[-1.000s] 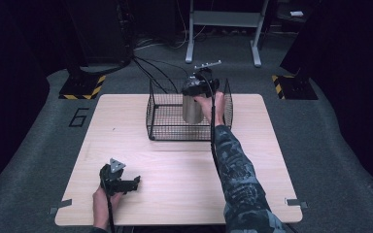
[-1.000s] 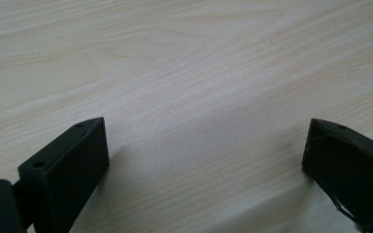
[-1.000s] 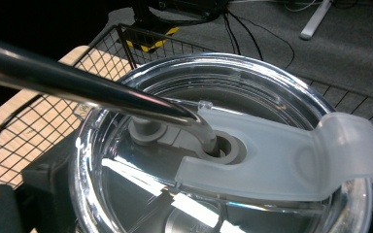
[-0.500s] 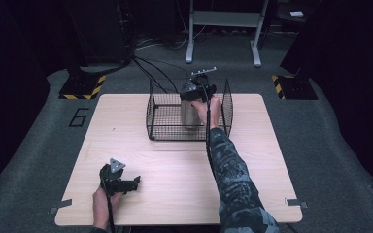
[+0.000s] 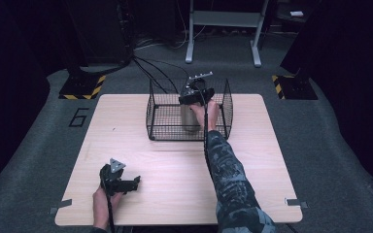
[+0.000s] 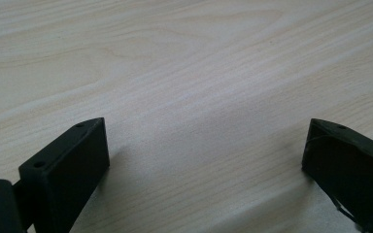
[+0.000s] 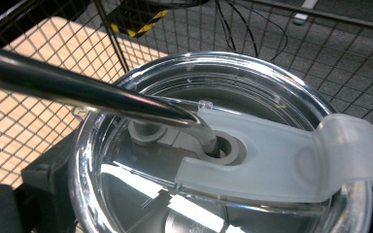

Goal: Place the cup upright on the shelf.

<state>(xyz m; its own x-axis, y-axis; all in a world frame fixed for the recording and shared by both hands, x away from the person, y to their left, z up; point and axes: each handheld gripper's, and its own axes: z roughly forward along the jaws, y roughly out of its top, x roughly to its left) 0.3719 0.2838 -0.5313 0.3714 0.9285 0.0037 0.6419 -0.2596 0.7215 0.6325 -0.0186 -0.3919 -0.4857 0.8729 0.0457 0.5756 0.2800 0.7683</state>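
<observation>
In the upper middle of the high view our right gripper (image 5: 194, 95) is down inside the wire basket (image 5: 155, 114), its jaws closed around the steel tumbler (image 5: 189, 116), which stands upright toward the right half of the basket; the right gripper view looks straight down on the tumbler's clear lid (image 7: 252, 97), with a metal straw (image 7: 77, 92) running in from the upper left through the hole under a frosted flap (image 7: 281, 165), and a black jaw pressed against the rim at lower left. We judge the tumbler stiff, smooth and rather slippery, heavier than a plastic cup and more so if filled, with a lid that may pop off and a straw that will swing, so the hold belongs on the body just under the rim, not on lid or straw. At the lower left of the high view our left gripper (image 5: 119, 178) rests on the table (image 5: 262, 160), well apart from the basket, jaws spread wide over bare wood in the left gripper view. We can read no brand on the tumbler; a large "6" (image 5: 79, 117) is marked on the floor left of the table
</observation>
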